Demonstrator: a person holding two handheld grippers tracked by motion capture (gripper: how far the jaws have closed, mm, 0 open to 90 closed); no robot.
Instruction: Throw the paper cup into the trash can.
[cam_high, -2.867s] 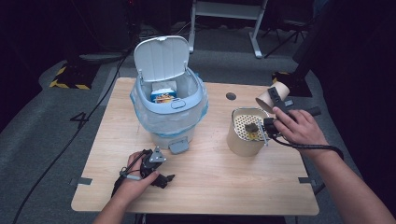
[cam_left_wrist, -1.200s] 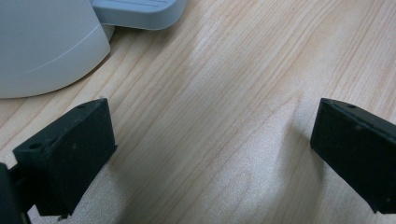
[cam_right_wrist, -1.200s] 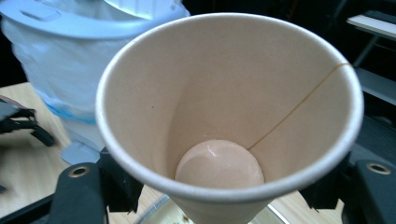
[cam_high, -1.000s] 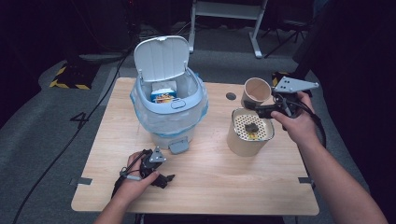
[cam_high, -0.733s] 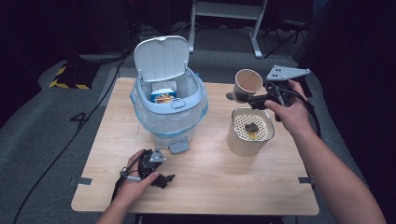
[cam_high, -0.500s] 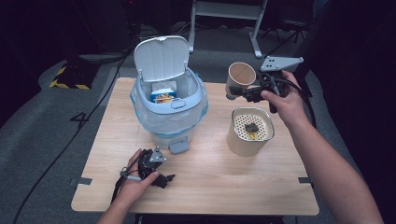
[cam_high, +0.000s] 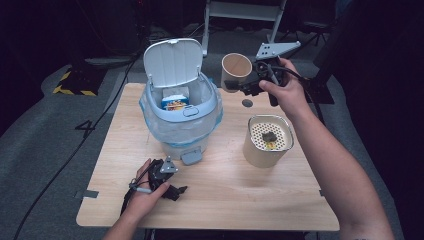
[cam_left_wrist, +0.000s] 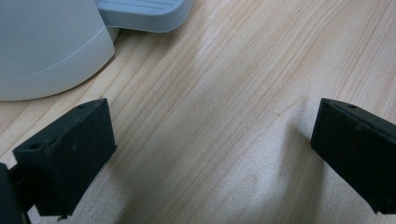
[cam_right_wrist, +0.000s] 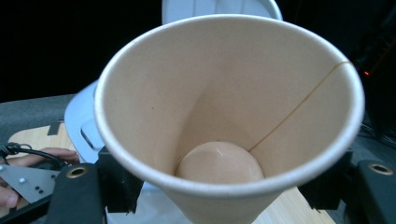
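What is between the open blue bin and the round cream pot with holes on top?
In the high view, only bare wooden table lies between the pale blue lidded bin and the cream perforated-top pot.

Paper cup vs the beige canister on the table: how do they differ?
The cup is held in the air, tilted, in the right gripper; the canister stands upright on the table. The cup is open and empty; the canister has a perforated top with a dark bit on it. The canister is wider. Both are beige.
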